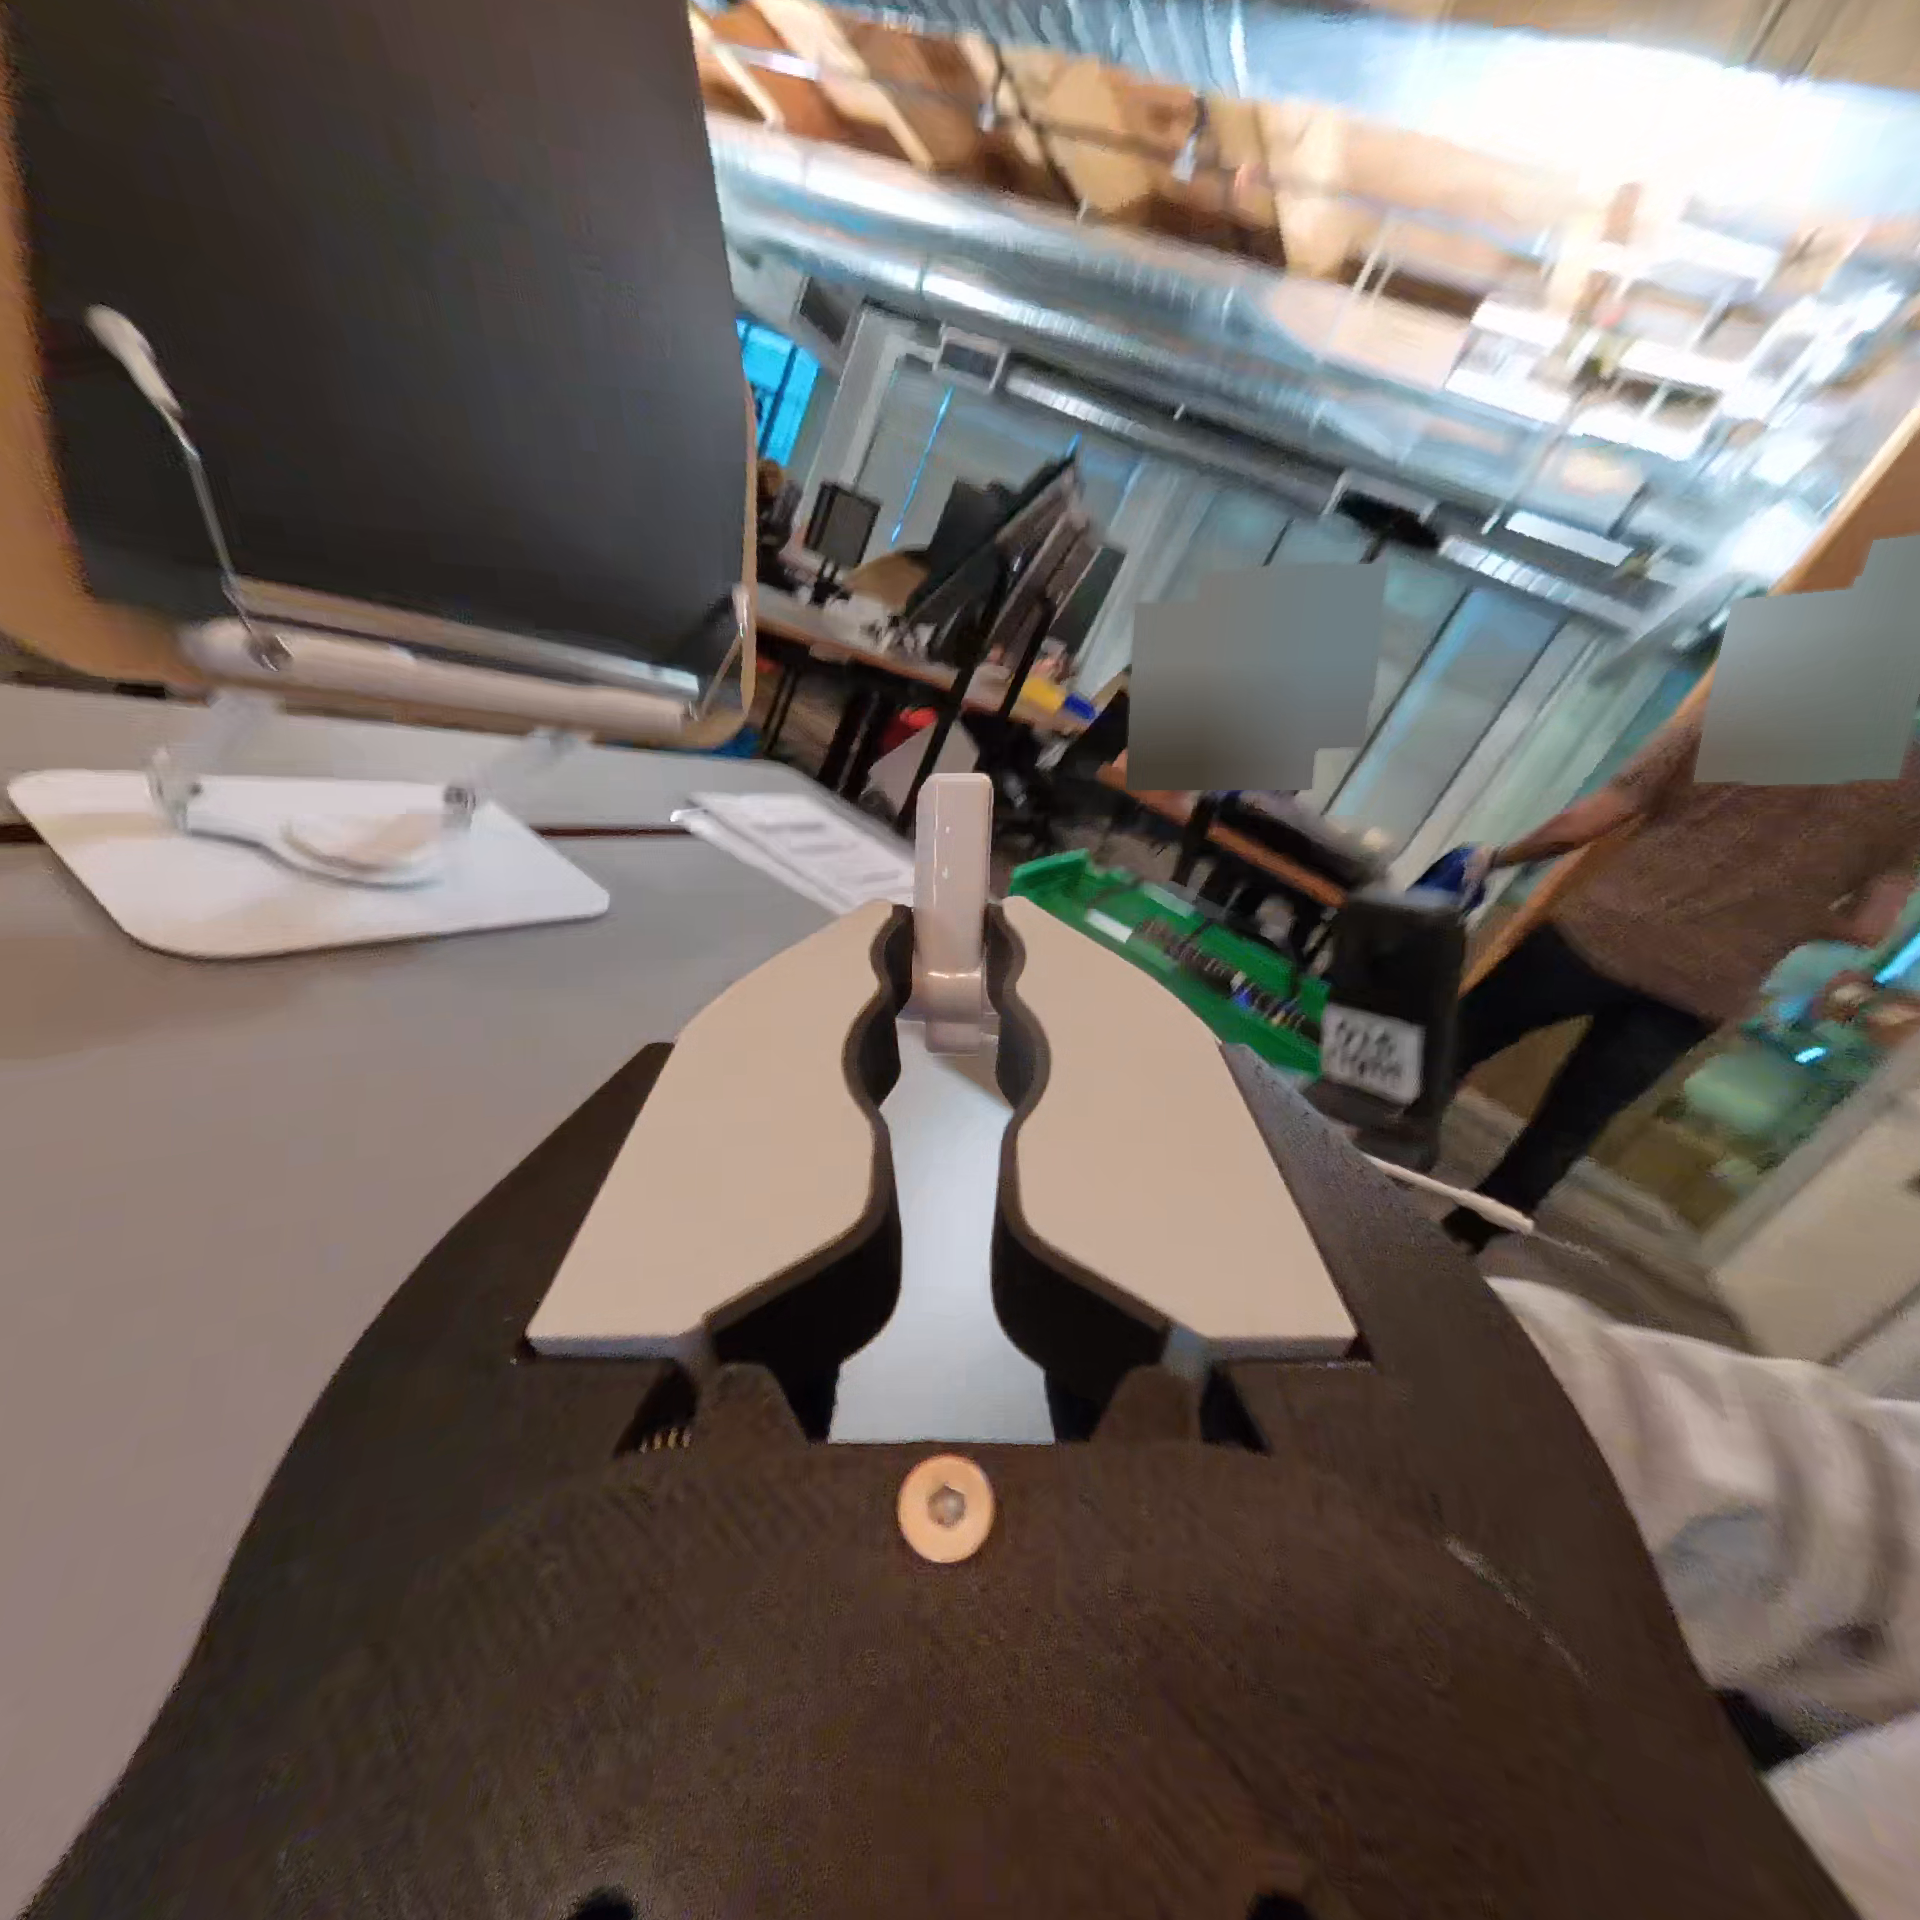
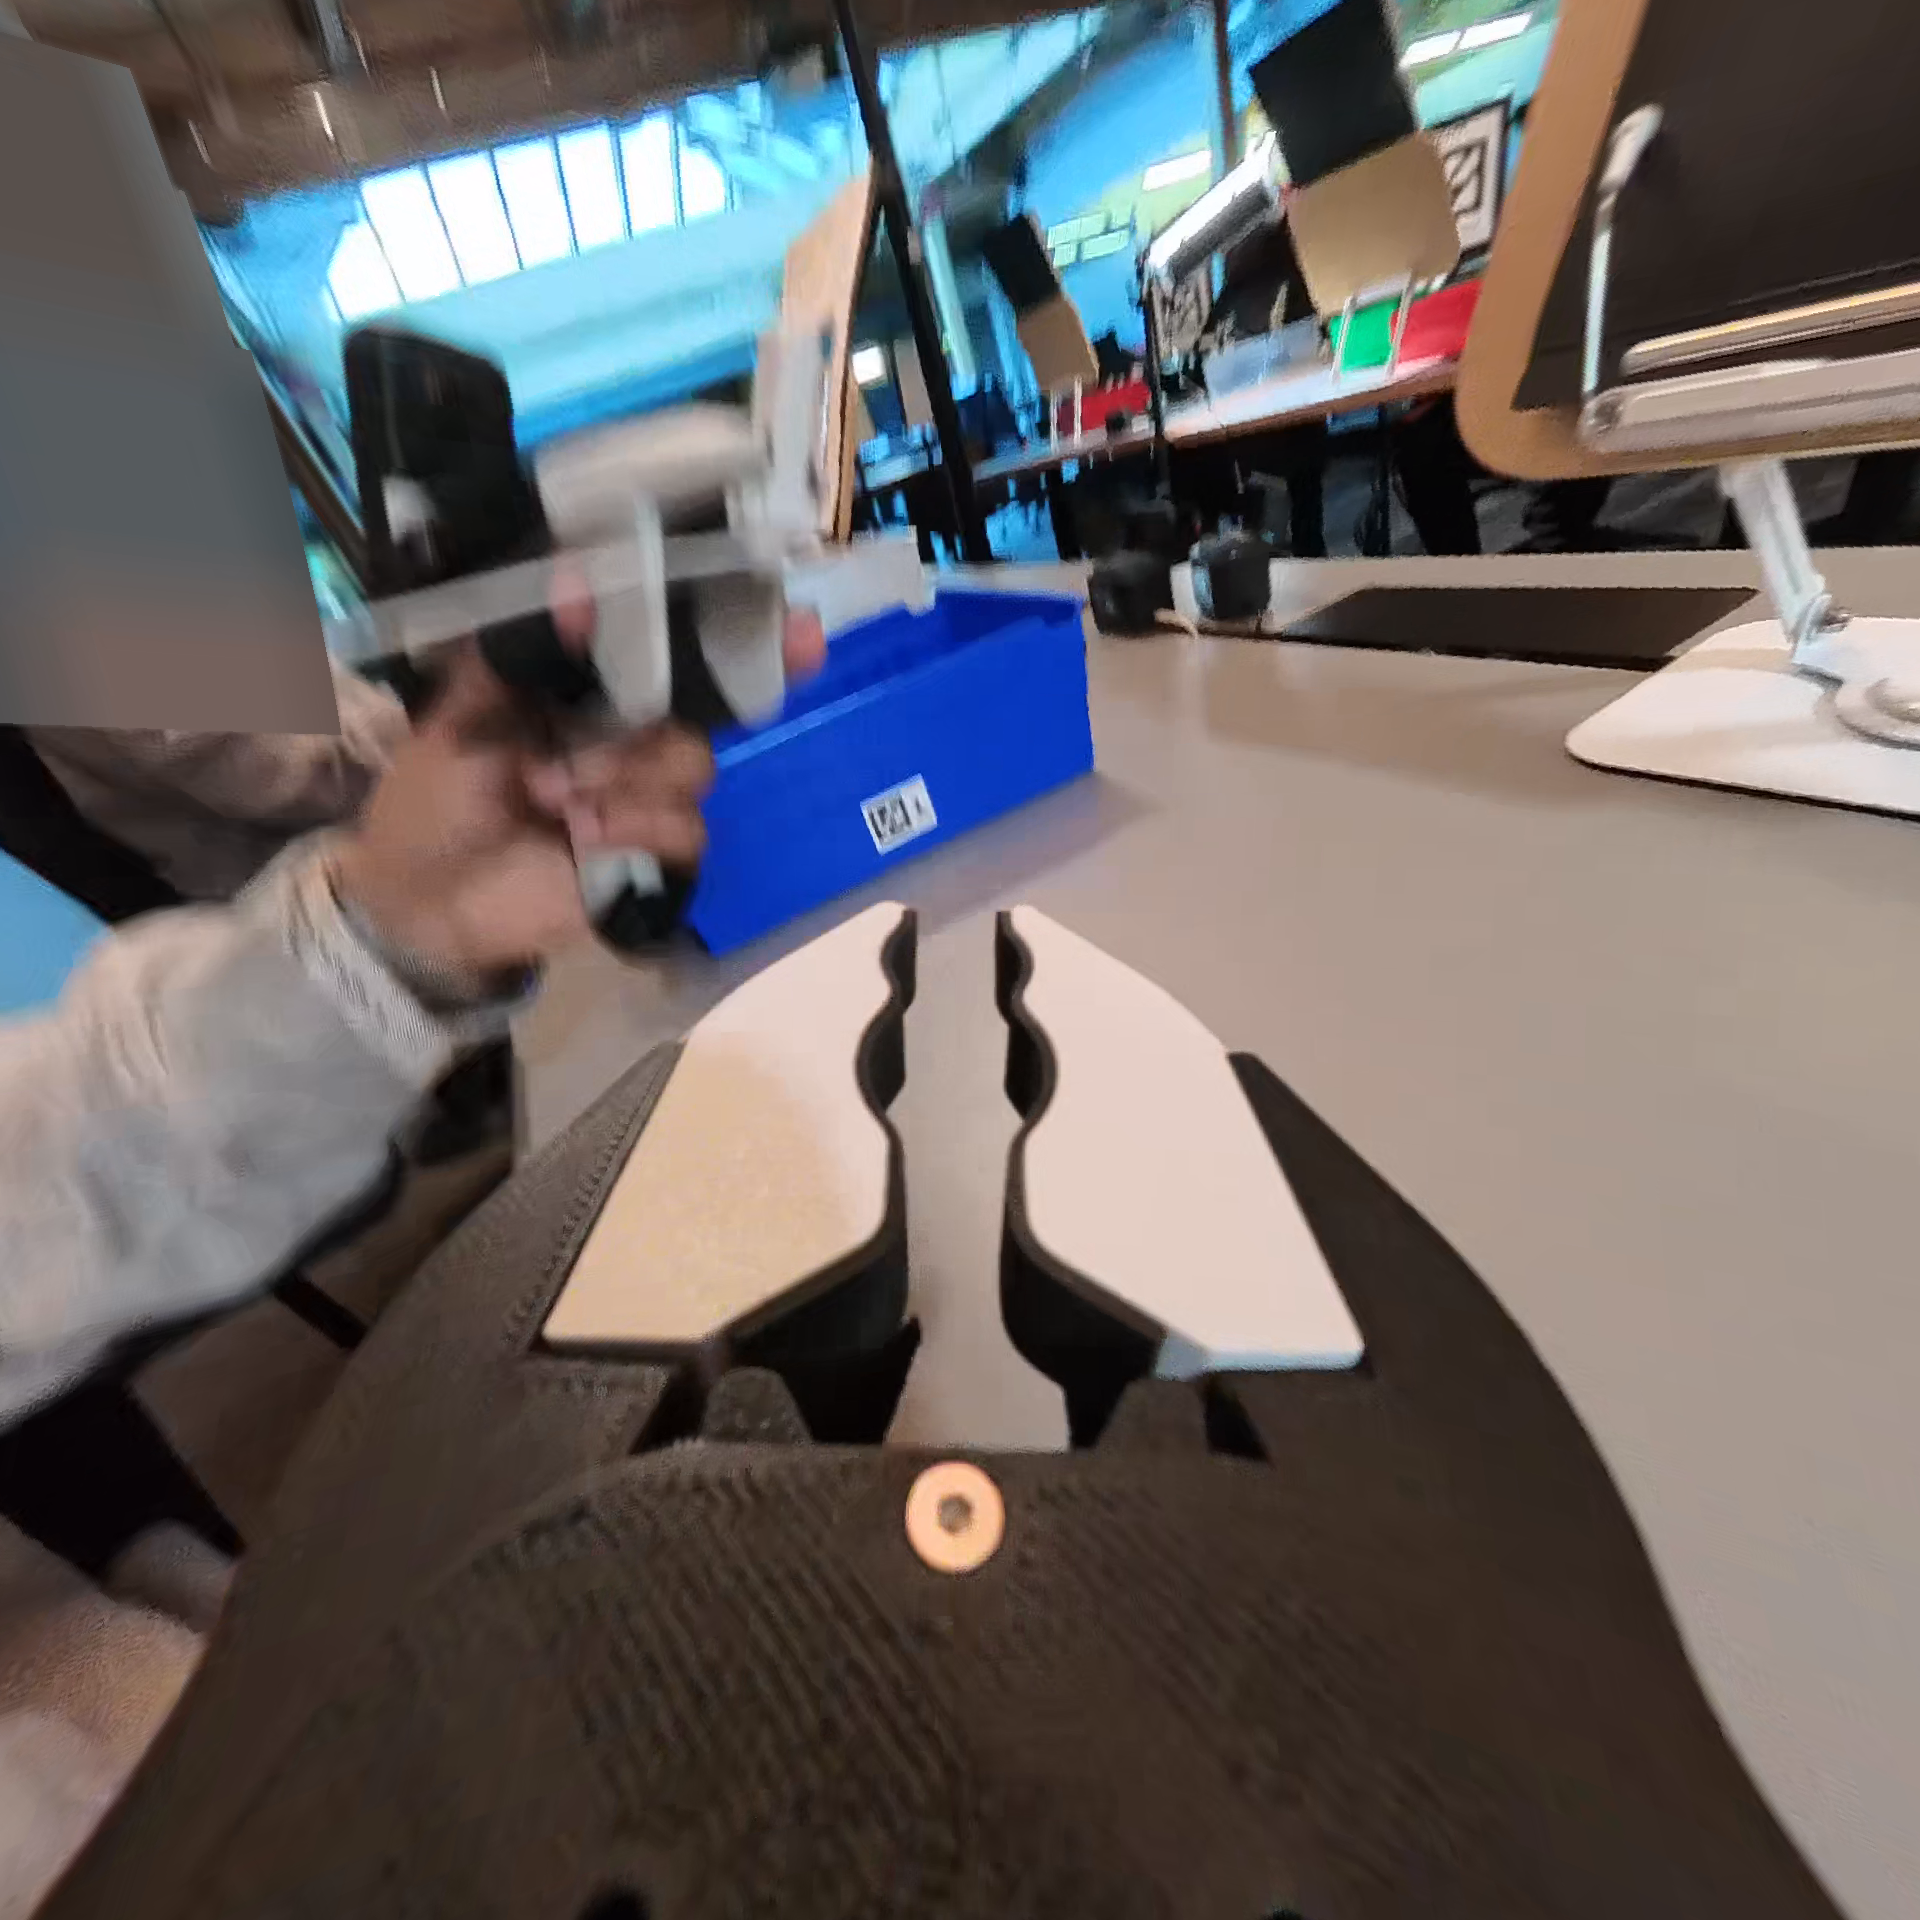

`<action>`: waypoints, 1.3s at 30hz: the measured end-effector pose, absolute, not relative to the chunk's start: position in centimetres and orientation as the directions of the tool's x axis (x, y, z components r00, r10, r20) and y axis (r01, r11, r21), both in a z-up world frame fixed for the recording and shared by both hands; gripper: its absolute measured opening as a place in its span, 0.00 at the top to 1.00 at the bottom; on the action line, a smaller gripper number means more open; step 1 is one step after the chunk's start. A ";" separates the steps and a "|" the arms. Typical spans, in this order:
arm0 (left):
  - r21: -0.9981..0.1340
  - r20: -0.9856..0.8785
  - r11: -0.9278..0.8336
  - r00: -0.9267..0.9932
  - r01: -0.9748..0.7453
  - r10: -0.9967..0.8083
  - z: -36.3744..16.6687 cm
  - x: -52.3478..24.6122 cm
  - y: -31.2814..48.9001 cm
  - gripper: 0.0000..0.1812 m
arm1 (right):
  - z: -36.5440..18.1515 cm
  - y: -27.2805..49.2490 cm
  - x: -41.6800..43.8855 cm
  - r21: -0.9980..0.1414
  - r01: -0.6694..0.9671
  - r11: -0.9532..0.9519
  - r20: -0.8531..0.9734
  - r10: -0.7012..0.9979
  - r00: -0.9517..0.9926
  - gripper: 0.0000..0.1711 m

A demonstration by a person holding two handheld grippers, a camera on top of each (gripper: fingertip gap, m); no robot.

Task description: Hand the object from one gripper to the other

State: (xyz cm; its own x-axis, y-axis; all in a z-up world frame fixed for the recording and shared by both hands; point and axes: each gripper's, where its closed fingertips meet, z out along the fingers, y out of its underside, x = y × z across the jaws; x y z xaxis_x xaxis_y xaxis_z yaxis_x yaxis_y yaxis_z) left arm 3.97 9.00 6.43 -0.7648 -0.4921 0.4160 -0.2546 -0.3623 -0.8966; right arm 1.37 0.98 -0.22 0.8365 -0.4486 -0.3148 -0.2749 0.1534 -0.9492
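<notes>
My left gripper (image 1: 951,925) is shut on a small grey plastic piece (image 1: 954,862). The piece stands upright between the fingertips and sticks out above them, held over the grey table (image 1: 208,1195). My right gripper (image 2: 956,925) is empty, its jaws a narrow gap apart, low over the table (image 2: 1455,987). In the right wrist view the left gripper (image 2: 748,582) shows blurred at the upper left, held by a hand (image 2: 499,810) above a blue bin. The piece cannot be made out clearly there.
A blue bin (image 2: 935,707) sits on the table ahead of the right gripper. A screen on a white stand (image 1: 312,883) stands at the far side, also in the right wrist view (image 2: 1766,717). A green circuit board (image 1: 1174,935), papers (image 1: 800,842) and a black mat (image 2: 1507,623) lie nearby.
</notes>
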 end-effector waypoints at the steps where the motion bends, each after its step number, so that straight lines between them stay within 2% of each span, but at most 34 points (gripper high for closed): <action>1: -0.918 0.383 -0.319 -0.742 -0.236 -0.551 4.8 3.9 7.6 0.93 | 0.4 0.3 1.6 -0.927 -0.298 0.230 -0.372 -0.439 0.818 0.91; 4: -0.947 0.322 -0.234 -0.688 -0.221 -0.650 0.7 3.7 4.6 0.93 | 2.2 -3.0 2.4 -0.798 -0.368 0.478 -0.561 -0.366 0.742 0.90; 6: -0.936 0.351 -0.251 -0.669 -0.245 -0.656 -0.2 3.8 3.8 0.93 | 2.3 -4.6 2.4 -0.756 -0.367 0.541 -0.595 -0.335 0.731 0.90; 9: -0.923 0.384 -0.289 -0.656 -0.253 -0.650 -1.0 4.1 4.2 0.93 | 1.0 -4.9 2.1 -0.793 -0.390 0.468 -0.566 -0.332 0.754 0.90; 14: -0.925 0.373 -0.298 -0.705 -0.235 -0.604 -1.3 4.2 5.8 0.93 | -2.1 -3.1 1.2 -0.857 -0.458 0.237 -0.512 -0.287 0.810 0.89; 21: -0.969 0.244 -0.189 -0.719 -0.158 -0.651 -2.0 4.7 6.6 0.93 | -3.7 1.4 -2.7 -0.744 -0.665 0.068 -0.667 -0.009 0.745 0.81; 27: -0.989 0.147 -0.109 -0.678 -0.098 -0.720 -2.0 5.1 7.0 0.93 | -4.5 2.6 -3.2 -0.683 -0.730 0.032 -0.730 0.024 0.683 0.78; 31: -0.993 0.121 -0.087 -0.665 -0.083 -0.737 -2.0 5.0 6.9 0.93 | -5.4 3.0 -3.4 -0.695 -0.719 -0.017 -0.718 -0.028 0.695 0.84; 39: -0.987 0.161 -0.124 -0.674 -0.103 -0.721 -2.0 4.9 6.8 0.93 | -5.6 3.3 -4.3 -0.682 -0.730 -0.055 -0.731 -0.002 0.683 0.93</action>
